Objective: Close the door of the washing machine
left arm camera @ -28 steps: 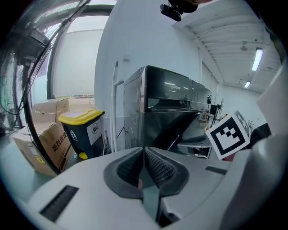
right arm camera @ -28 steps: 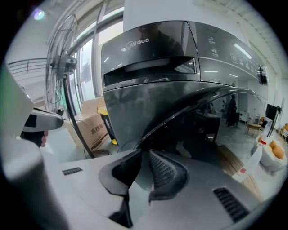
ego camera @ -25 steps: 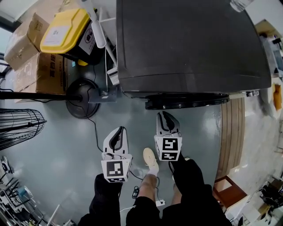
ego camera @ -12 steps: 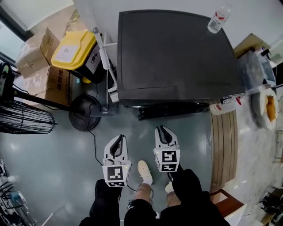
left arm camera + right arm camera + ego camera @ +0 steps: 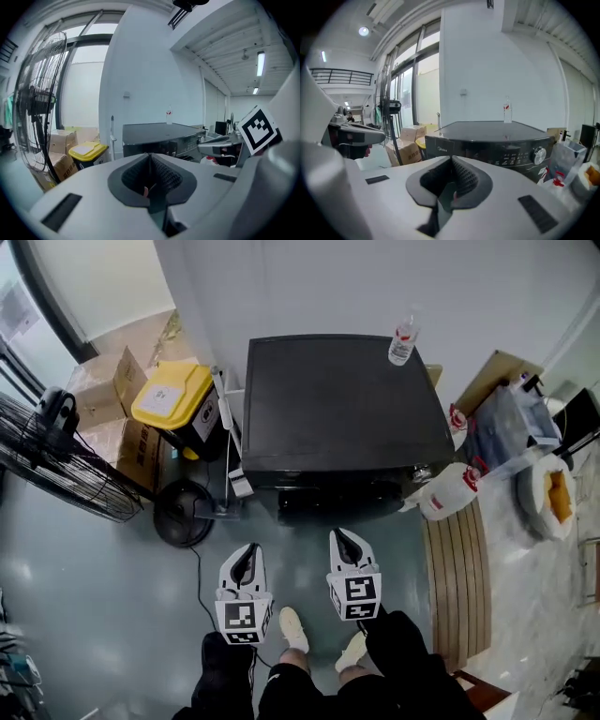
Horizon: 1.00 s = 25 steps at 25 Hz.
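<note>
The left tool [image 5: 248, 548] is hanging clenched, its two jaws meeting at the tips with nothing between them. Just beside it the right tool [image 5: 337, 534] is clenched too; its jaws have just been closing, and they are gripping nothing. Each tool is carrying one marker cube [image 5: 243, 620]. Below them two pale shoes [image 5: 292, 628] are standing on the grey floor [image 5: 112, 596].

Ahead of both tools, and apart from them, one dark washing machine [image 5: 337, 413] is standing with its back against the white wall [image 5: 309, 287]. From above its front is showing only as a dark edge. In the right tool's view the tool's body is covering everything below the control strip [image 5: 497, 152] with its one round dial [image 5: 539, 154], so I cannot tell how the door is lying.

One clear bottle [image 5: 402, 337] is standing upright on the machine's top, near the back right corner. To the machine's left one yellow-lidded bin [image 5: 172, 397] is sitting beside two cardboard boxes [image 5: 101, 388], with one black fan [image 5: 70, 460] standing further left. At the machine's right front corner one white jug [image 5: 446, 493] is resting.
</note>
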{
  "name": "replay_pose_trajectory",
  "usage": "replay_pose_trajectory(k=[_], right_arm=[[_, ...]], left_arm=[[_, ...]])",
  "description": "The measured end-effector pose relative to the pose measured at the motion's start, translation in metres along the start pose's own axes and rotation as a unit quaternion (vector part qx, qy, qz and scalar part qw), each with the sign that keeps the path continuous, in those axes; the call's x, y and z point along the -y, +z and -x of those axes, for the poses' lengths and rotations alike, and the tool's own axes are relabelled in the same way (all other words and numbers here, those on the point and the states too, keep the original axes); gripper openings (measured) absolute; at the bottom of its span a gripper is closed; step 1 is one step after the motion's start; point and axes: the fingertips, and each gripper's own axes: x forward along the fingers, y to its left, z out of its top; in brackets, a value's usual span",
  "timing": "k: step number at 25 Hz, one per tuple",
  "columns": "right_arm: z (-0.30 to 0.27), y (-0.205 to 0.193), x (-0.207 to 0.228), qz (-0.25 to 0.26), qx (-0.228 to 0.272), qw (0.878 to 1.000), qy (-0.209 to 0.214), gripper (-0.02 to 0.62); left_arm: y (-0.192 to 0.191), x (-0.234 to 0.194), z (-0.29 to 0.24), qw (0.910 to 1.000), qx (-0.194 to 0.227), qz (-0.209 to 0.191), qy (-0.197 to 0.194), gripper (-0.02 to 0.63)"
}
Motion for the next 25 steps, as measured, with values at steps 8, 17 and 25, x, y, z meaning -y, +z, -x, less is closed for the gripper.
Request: replay_pose_trajectory(k=[8, 17, 25], right_arm=[[0.113, 0.059, 0.033, 0.01, 0.049, 0.999, -0.007, 0.017], [0.237, 0.076, 0.049, 0.016, 0.081, 0.997, 0.007, 0.017], [0.313, 0.068, 0.066, 0.018, 0.102, 0.995, 0.013, 0.017]], left_arm=[[0.064, 0.072, 0.072, 0.999, 0.035, -0.027, -0.005, 0.034], [0.094, 0.159, 0.152, 0.9977, 0.056, -0.036, -0.014, 0.034], [0.092, 0.213, 0.2, 0.9978, 0.053, -0.038, -0.008, 0.034]])
